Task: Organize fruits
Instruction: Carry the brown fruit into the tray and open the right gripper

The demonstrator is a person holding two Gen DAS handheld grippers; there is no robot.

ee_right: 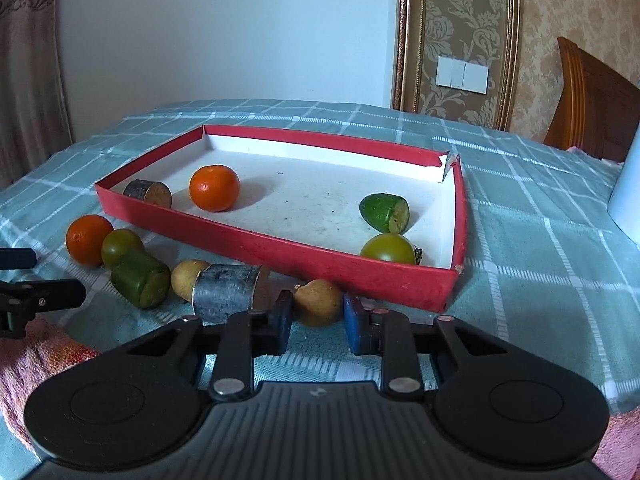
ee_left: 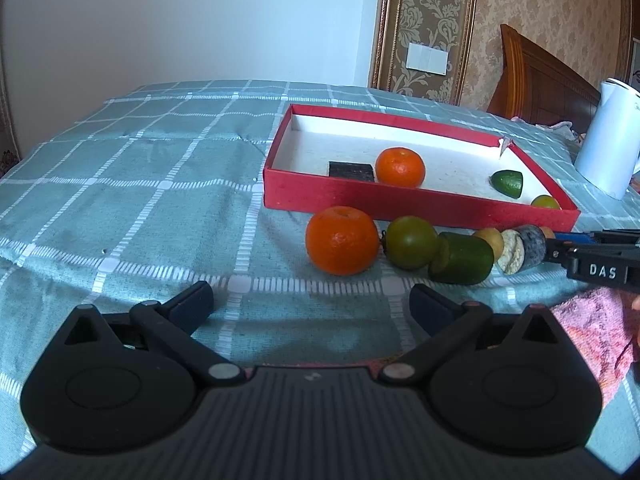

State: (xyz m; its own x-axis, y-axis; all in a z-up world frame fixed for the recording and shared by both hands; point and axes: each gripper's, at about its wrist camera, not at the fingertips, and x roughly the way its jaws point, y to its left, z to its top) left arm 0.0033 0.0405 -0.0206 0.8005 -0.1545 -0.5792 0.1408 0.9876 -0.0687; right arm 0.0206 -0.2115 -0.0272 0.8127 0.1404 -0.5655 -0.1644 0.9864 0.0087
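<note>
Fruits half sorted: four sit in your tray (ee_right: 256,236), six wait outside. Your right gripper (ee_right: 318,322) brackets the pear (ee_right: 318,302), fingers (ee_right: 283,320) not visibly clamped; left gripper (ee_left: 312,306) gapes empty.

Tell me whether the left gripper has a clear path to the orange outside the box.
Probably yes: the left gripper is open, and only bare cloth lies between it and the orange.

The left gripper (ee_left: 312,306) hovers low with its jaws spread wide and nothing between them, while the right gripper (ee_right: 318,320), level and pointing forward, has its blue-padded fingers (ee_right: 354,322) drawn in close on either side of a small yellow-brown fruit (ee_right: 318,302).
</note>
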